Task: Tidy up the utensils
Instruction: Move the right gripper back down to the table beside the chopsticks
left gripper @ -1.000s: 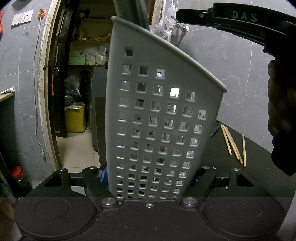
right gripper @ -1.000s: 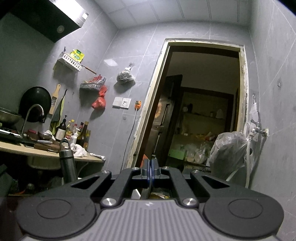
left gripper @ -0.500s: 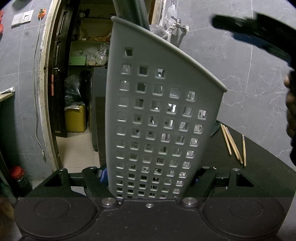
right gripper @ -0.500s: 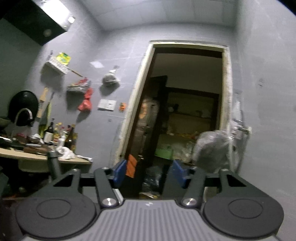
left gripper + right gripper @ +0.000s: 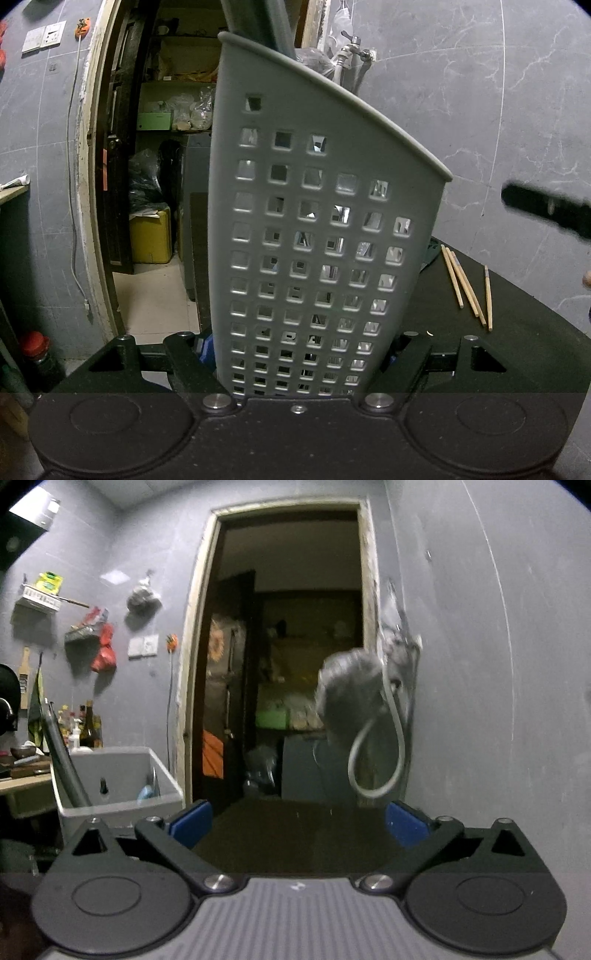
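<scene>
The tall plastic utensil holder (image 5: 325, 236) is pale grey, pierced all over with a regular grid of small square holes; the slim wooden chopsticks (image 5: 467, 286) are light tan with faint paler bands near their tips; the table top (image 5: 517, 332) under them is flat black; the tiled wall (image 5: 461, 92) is grey with thin white marble veins; the right gripper's pads (image 5: 190, 821) are bright blue.

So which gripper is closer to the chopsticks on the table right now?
Probably right. The right gripper hangs open in the air above and right of the chopsticks; the left gripper sits nearer the camera, shut on the grey utensil holder.
</scene>
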### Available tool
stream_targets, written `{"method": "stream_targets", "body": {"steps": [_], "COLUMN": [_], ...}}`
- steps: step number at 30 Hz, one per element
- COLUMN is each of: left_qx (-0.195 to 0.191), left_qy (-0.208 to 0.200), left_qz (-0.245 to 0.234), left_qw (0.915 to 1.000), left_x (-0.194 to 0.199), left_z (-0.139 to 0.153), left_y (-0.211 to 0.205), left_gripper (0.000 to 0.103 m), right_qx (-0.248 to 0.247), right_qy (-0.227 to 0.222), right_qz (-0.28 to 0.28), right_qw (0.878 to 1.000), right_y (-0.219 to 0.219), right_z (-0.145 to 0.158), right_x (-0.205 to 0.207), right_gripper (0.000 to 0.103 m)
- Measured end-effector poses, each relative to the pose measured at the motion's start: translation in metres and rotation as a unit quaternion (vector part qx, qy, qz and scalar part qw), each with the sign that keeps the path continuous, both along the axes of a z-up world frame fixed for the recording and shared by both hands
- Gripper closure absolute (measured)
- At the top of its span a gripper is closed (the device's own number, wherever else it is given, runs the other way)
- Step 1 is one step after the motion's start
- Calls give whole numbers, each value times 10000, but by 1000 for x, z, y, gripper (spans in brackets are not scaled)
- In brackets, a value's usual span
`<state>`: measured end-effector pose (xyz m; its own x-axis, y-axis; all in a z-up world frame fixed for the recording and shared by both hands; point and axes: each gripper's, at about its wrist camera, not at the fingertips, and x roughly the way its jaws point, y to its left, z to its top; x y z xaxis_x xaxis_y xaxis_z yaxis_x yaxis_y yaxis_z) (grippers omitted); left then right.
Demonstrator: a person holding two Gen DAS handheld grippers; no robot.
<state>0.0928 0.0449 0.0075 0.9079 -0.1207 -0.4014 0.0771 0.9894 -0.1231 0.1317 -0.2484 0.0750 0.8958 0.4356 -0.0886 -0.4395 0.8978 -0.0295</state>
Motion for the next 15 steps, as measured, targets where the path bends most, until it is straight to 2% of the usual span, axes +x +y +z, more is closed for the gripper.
{"method": "stream_targets", "body": {"steps": [3,9,15], "left_qx": [10,37,32], "left_qy": [4,17,19], "left_qz": [1,8,4], "left_qw": [10000,10000,10000], "left_x": [0,0,0], "left_z": [0,0,0], "left_y": [0,-2,-2], "left_gripper": [26,26,26], "right_qx": [185,928,999], "right_qy": [252,737,1177], "right_qz": [-162,-575,-878], "right_qw": [9994,9913,9841], "right_y": [-9,-31,-42], "right_z": [-15,-37,-55], "right_x": [2,11,23], "right_gripper": [0,0,0]}}
